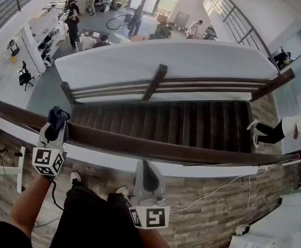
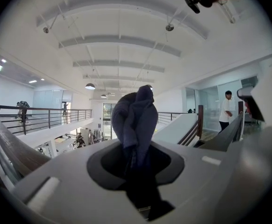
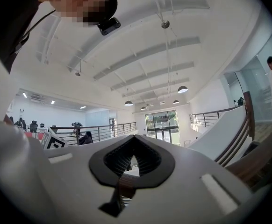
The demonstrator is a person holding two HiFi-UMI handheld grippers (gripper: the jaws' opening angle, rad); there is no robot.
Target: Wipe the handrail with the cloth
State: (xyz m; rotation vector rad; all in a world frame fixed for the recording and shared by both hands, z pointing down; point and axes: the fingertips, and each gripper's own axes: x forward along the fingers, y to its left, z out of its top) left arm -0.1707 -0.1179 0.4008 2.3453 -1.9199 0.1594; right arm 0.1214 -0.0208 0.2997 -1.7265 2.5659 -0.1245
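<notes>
Left gripper clamps dark blue cloth, bunched at handrail. Right gripper closed, empty, near handrail.

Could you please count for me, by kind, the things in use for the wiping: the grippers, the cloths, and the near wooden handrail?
Grippers: 2, the left gripper and the right gripper
Cloths: 1, a dark blue cloth in the left gripper
Near handrail: 1
Total: 4

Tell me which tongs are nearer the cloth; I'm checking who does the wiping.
Left. The left tongs grip the dark blue cloth at the handrail; the empty right tongs sit further right along it, apart from the cloth.
</notes>
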